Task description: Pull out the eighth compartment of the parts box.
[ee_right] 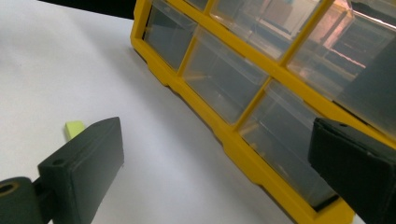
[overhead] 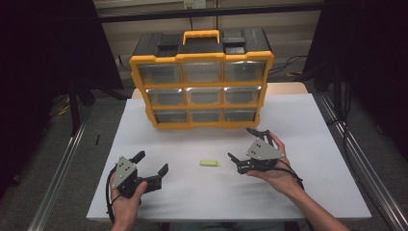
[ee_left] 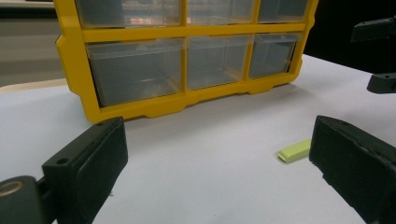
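A small, flat, pale-green bar (overhead: 210, 163) lies on the white table (overhead: 308, 130), in front of the organizer (overhead: 202, 79) and well apart from it. The organizer is a yellow plastic frame with a black top, a yellow handle and nine clear, glossy drawers. The left gripper (overhead: 150, 163) sits left of the bar, its matte black jaws spread wide and holding nothing. The right gripper (overhead: 246, 143) sits just right of the bar, jaws likewise wide and holding nothing. Dark curtains flank the table on a grey floor.
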`<control>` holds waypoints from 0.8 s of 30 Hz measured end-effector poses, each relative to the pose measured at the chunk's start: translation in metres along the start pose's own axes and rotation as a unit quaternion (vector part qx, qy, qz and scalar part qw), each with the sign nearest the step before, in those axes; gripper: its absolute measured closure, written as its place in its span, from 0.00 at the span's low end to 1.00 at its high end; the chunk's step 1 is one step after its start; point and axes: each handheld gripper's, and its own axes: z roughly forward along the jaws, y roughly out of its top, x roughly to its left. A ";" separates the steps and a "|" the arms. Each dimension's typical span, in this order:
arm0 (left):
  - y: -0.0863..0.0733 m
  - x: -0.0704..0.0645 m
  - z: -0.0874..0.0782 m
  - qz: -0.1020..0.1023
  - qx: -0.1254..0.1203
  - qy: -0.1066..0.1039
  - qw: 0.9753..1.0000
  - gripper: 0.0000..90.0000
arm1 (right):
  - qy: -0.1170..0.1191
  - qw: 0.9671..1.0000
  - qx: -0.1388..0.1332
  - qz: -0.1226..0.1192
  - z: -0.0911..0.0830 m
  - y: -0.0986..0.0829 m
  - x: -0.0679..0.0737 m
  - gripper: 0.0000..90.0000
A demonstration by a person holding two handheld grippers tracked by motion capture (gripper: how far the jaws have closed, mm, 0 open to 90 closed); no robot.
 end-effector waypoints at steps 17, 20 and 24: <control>0.000 0.001 -0.001 -0.001 -0.004 0.001 1.000 0.05 | -0.014 0.999 -0.012 -0.039 0.030 0.009 0.004 0.05; 0.000 0.001 -0.001 -0.002 -0.004 -0.001 1.000 0.05 | -0.017 0.999 -0.008 -0.048 0.036 0.008 0.005 0.05; 0.000 0.001 -0.001 -0.001 -0.004 0.002 1.000 0.05 | -0.027 0.997 -0.006 -0.065 0.044 0.011 0.005 0.05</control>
